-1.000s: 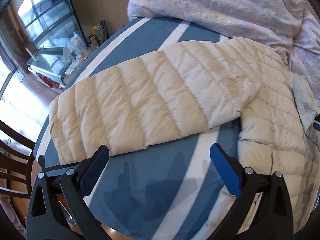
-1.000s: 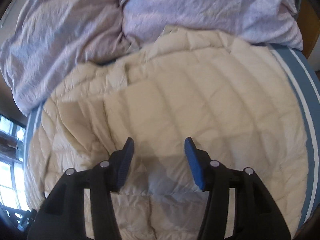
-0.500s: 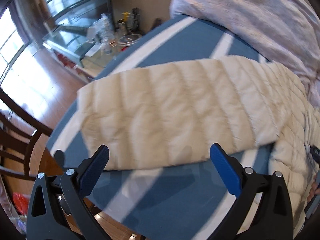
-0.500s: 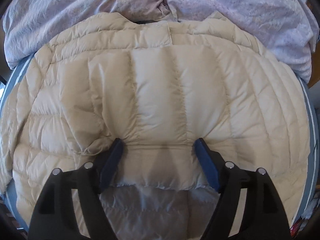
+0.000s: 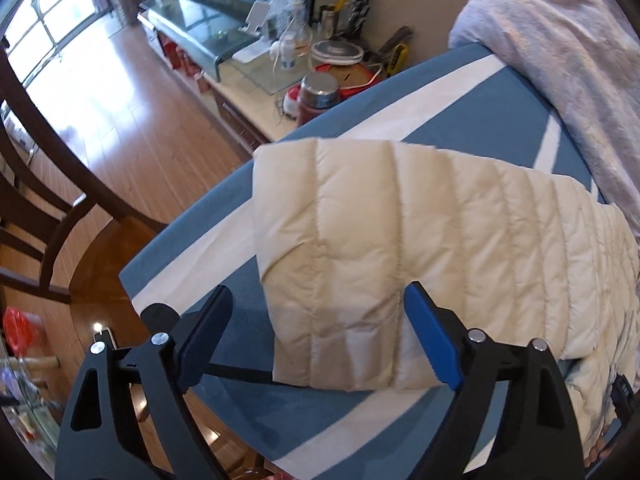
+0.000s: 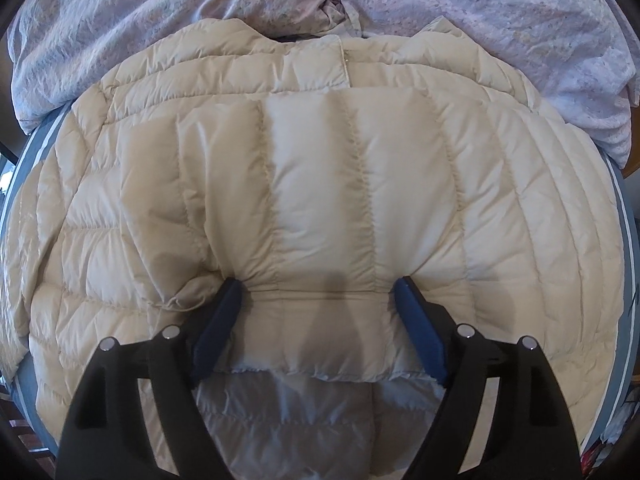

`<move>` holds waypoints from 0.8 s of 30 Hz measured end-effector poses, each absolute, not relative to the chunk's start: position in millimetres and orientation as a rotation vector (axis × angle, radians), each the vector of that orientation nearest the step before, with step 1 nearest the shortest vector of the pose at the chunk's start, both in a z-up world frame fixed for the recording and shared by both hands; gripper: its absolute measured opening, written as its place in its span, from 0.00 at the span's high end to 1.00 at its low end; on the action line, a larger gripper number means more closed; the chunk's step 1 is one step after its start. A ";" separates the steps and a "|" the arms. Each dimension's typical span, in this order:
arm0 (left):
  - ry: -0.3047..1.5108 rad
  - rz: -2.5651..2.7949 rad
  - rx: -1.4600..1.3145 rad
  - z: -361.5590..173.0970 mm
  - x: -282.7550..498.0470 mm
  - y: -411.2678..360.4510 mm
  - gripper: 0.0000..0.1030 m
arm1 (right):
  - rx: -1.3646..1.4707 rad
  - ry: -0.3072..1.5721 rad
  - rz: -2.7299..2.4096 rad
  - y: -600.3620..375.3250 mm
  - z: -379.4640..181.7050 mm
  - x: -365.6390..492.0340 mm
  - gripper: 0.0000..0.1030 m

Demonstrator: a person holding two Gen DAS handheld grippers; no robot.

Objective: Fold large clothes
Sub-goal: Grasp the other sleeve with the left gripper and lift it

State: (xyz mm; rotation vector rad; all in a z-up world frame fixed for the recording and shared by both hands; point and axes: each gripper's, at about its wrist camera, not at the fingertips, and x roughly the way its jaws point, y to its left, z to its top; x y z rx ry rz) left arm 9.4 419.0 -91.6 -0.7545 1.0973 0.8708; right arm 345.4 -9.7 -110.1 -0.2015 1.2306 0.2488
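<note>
Left claw (image 5: 320,320) now over sleeve cuff (image 5: 340,320), closing, ungripped; right claw (image 6: 320,308) opening

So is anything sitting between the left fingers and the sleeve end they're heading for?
Nothing visible. The left gripper straddles the cuff end of the cream jacket's sleeve, which lies on the blue striped sheet, and its jaws are closing. No other object lies in that gap.

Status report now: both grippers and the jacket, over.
Left gripper closing around cream quilted sleeve cuff. Right gripper opening astride folded sleeve. Nothing in the way.
</note>
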 end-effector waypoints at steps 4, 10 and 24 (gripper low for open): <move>1.082 0.890 -0.738 -90.7 7.2 416.1 0.24 | -0.201 1.229 0.255 -9.0 -110.9 346.4 0.21; 1.041 0.848 -0.758 -85.3 11.7 413.5 0.71 | -0.199 1.226 0.254 -9.8 -111.0 345.2 0.20; 0.915 0.665 -0.666 -12.8 68.4 376.5 0.96 | -0.203 1.223 0.272 -16.4 -100.9 338.1 0.18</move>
